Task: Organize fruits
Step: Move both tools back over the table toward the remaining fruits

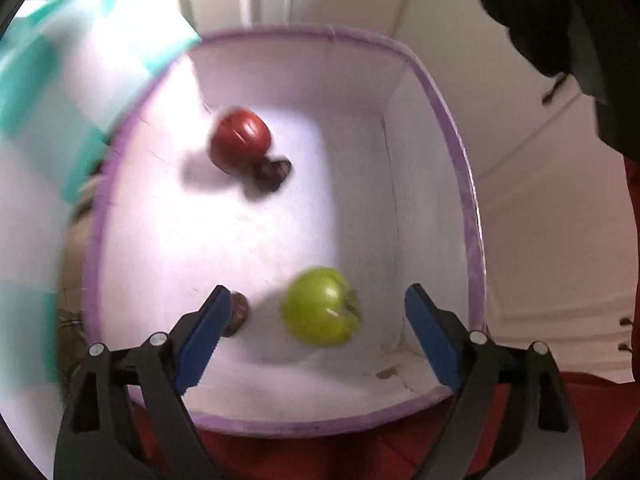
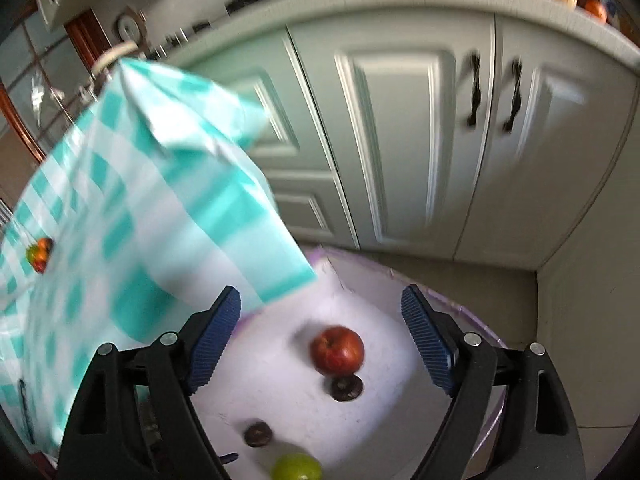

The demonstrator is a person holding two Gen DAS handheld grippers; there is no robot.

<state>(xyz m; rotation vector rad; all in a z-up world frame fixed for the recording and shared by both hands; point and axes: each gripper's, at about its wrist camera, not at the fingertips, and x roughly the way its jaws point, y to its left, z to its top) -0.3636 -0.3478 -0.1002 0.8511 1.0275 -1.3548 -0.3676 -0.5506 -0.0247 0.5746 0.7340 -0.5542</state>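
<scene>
The left tool (image 1: 316, 312) is spread wide and empty above a white bin with a purple rim (image 1: 464, 184). The green apple (image 1: 320, 307) lies directly between its blue pads, low in the frame, so the left tool is judged much the nearer of the two. The right tool (image 2: 322, 320), also spread and empty, looks down on the same bin, where the red apple (image 2: 337, 350) sits between its fingers, farther off. Two small dark fruits (image 2: 346, 388) lie beside the apples. A teal-checked tablecloth (image 2: 132, 200) fills the left of the frame, with another fruit (image 2: 39, 255) on the counter. No readable writing shows.
</scene>
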